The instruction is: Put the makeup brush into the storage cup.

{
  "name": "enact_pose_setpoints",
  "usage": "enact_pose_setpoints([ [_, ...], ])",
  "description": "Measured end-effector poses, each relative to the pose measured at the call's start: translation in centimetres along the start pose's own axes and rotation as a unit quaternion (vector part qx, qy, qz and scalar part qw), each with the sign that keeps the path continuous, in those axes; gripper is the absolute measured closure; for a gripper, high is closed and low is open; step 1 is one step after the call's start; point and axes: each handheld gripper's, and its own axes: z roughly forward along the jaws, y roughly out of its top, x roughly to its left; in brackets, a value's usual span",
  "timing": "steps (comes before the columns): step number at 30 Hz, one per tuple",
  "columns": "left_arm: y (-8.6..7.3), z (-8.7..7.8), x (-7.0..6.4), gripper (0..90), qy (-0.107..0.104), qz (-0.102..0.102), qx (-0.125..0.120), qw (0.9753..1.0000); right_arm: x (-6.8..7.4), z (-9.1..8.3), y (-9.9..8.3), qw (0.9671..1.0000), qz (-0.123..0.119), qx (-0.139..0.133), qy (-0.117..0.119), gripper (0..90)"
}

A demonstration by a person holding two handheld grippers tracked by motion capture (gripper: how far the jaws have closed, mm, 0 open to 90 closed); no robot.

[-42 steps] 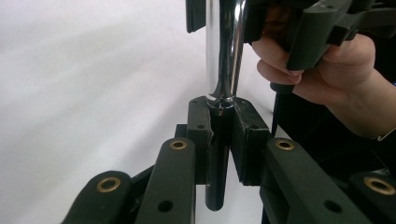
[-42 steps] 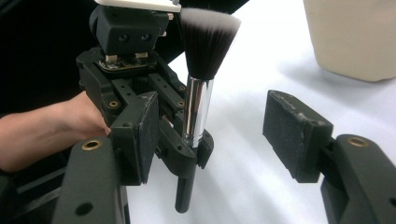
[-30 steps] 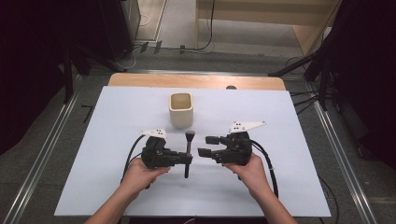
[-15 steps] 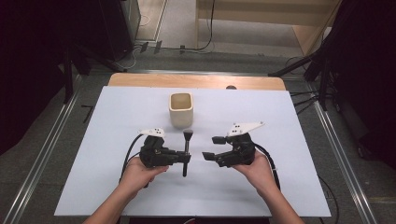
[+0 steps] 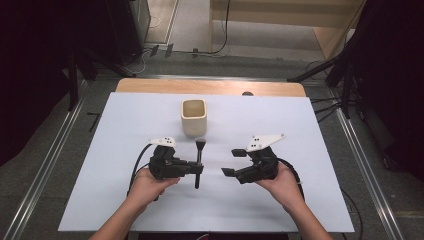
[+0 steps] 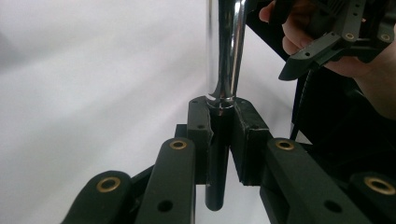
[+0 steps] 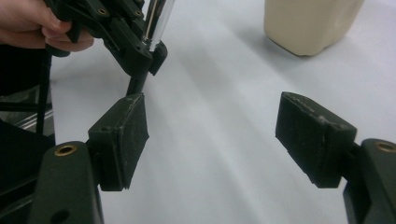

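Since one second ago, my right gripper [image 5: 234, 161] has drawn a little away from the brush and sits slightly lower on the table, while my left gripper [image 5: 196, 168] has hardly moved.

Nearest to me, my two hands come in from the bottom of the high view, each one around its tool. The left gripper has its jaws closed on the makeup brush [image 5: 198, 162]; in the left gripper view the two pads press the black handle [image 6: 217, 163] from both sides, just below the shiny metal ferrule. The brush lies almost along the line away from me, with its dark bristle head at the far end, pointing toward the cup.

The right gripper is beside it, apart from the brush, and holds nothing. Its jaws stand wide apart, and in the right gripper view I see bare white table [image 7: 219, 140] between the two pads.

Farther away, the beige cup [image 5: 193, 116] stands upright on the white table, near the bristle head but not touching it.
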Motion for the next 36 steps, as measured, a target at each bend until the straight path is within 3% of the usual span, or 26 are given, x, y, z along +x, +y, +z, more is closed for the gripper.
enact_pose_setpoints([
  [11, 0.0, -0.1, -0.1, 79.8, 0.005, 0.004, -0.003, 1.0000, -1.2, -1.9, -1.8, 0.9998, 0.003, -0.001, -0.018, 25.2],
  [36, 0.1, -0.5, -0.4, 79.6, 0.020, 0.013, -0.017, 0.9996, -1.6, -4.7, -6.0, 0.9983, 0.025, 0.002, -0.052, 25.0],
])
